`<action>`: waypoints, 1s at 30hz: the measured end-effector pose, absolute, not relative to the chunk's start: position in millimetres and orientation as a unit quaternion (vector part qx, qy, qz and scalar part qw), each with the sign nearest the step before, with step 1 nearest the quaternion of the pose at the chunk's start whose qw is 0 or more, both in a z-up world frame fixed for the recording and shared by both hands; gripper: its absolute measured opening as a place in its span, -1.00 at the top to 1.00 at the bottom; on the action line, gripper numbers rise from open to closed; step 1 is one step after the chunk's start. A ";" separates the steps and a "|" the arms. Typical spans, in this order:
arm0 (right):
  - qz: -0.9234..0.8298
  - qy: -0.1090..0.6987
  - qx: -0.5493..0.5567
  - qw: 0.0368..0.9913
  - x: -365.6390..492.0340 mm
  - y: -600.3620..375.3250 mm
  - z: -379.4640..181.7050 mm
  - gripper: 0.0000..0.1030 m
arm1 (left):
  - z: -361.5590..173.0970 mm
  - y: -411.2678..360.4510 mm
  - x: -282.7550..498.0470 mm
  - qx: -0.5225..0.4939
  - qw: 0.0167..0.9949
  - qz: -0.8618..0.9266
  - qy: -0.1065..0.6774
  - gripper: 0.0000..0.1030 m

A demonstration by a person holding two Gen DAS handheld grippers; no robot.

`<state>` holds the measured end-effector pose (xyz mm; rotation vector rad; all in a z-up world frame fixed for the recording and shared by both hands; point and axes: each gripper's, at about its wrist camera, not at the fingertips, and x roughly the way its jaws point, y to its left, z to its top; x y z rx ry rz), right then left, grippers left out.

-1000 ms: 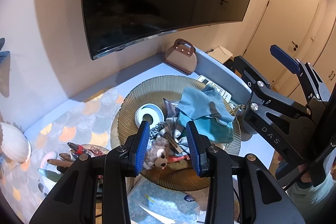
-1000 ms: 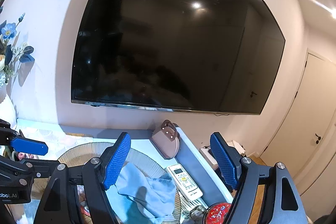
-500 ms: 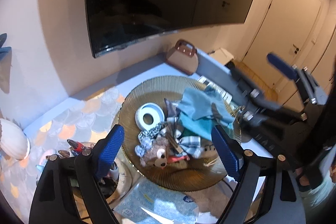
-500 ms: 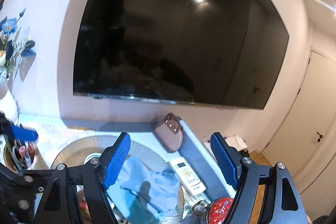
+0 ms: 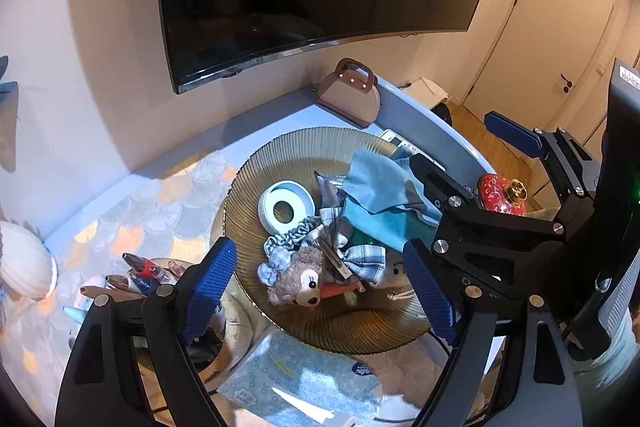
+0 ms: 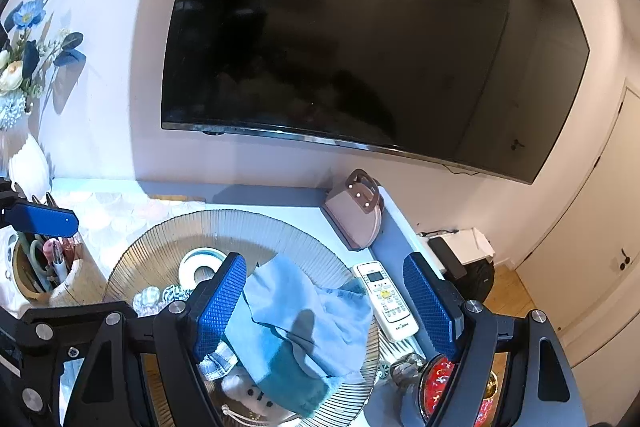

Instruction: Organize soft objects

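Note:
A round ribbed amber tray (image 5: pixel 288 155) holds a heap of soft things: a brown plush bear (image 5: pixel 298 277), a blue cloth (image 5: pixel 380 183) over a teal one, a plaid bow (image 5: pixel 362 259), a grey scrunchie (image 5: pixel 288 241) and a white tape ring (image 5: pixel 286 209). My left gripper (image 5: pixel 320 287) is open and empty, above the bear. My right gripper (image 6: pixel 326 301) is open and empty above the blue cloth (image 6: pixel 296 311); it also shows at the right of the left wrist view (image 5: pixel 472 163). A small white plush (image 6: pixel 250 393) lies under the cloths.
A pink handbag (image 5: pixel 352 95) stands at the back by the wall under a large TV (image 6: pixel 360 39). A white remote (image 6: pixel 386 301) and a red ornament (image 5: pixel 500 193) lie right of the tray. A pen cup (image 6: pixel 44 275), shell vase (image 5: pixel 24 265) and tissue pack (image 5: pixel 300 383) stand left and front.
My left gripper has opened wide from a nearly closed stance around the bear, which stays on the tray. Both grippers shifted slightly; the right one stays open.

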<state>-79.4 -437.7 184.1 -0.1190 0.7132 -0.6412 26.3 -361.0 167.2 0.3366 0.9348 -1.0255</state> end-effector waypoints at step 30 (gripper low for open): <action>-0.293 0.376 -0.097 0.874 -63.8 -419.5 169.5 -0.54 | 164.9 -345.8 38.5 0.129 0.753 -0.455 0.456 -0.65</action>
